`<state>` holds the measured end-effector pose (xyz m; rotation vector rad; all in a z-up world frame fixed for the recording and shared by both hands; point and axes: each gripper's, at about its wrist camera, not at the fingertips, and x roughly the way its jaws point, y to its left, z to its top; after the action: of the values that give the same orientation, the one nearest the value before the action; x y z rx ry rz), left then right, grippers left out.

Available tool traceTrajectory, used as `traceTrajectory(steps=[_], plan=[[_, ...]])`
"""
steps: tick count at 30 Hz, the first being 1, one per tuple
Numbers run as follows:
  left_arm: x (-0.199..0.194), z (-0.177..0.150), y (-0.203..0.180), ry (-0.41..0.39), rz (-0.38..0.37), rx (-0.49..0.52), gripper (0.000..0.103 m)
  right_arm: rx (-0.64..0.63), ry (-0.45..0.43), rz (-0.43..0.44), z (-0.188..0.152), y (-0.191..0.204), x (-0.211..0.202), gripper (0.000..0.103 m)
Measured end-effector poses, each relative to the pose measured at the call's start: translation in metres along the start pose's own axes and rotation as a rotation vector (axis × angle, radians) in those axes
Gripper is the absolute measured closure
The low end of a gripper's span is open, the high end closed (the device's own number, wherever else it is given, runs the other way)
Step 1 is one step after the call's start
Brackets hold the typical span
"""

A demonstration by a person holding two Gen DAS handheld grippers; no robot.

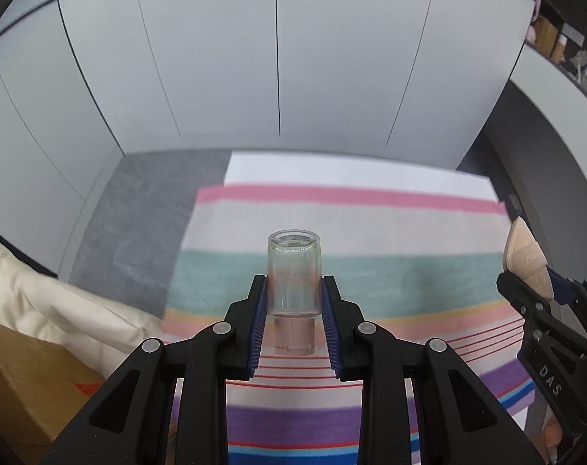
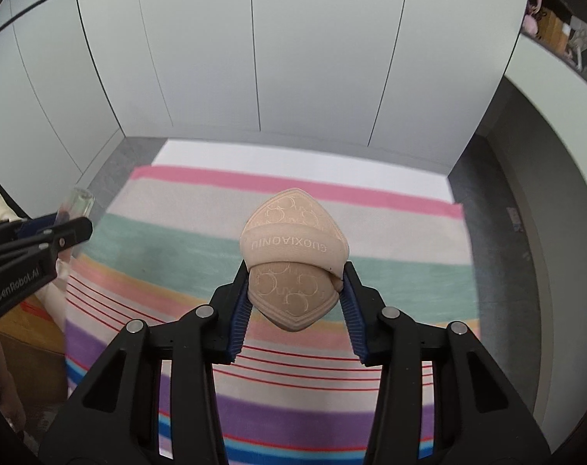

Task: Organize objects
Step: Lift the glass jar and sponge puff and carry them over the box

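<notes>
Left wrist view: we are gripping a clear bottle [image 1: 293, 277] in the left gripper [image 1: 293, 302], clamping a beige pad [image 2: 295, 267] in the right gripper [image 2: 295, 302], both above the striped cloth's [image 2: 390, 267] middle. Keeping the bottle upright, squeeze gentle.

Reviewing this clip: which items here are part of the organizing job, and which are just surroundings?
In the job:
clear bottle, clamped in left gripper
beige puff, clamped in right gripper

Surroundings:
striped cloth
cardboard box
cream fabric
shelf clutter
</notes>
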<state>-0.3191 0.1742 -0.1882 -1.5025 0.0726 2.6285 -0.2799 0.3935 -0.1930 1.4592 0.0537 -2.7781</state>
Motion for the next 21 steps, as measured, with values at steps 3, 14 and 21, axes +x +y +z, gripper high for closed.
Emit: traceTrajectory(steps=[3, 14, 21], plan=[[-0.031, 0.012, -0.003, -0.038, -0.002, 0.005, 0.075, -0.001, -0.035, -0.007, 0.012, 0.002, -0.034, 0.058], [-0.12, 0.025, -0.015, -0.098, -0.034, 0.014, 0.075, 0.001, -0.154, -0.019, 0.038, -0.004, -0.142, 0.058], [-0.159, 0.019, -0.017, -0.133, -0.039, 0.025, 0.075, 0.024, -0.19, -0.03, 0.032, -0.008, -0.181, 0.058]])
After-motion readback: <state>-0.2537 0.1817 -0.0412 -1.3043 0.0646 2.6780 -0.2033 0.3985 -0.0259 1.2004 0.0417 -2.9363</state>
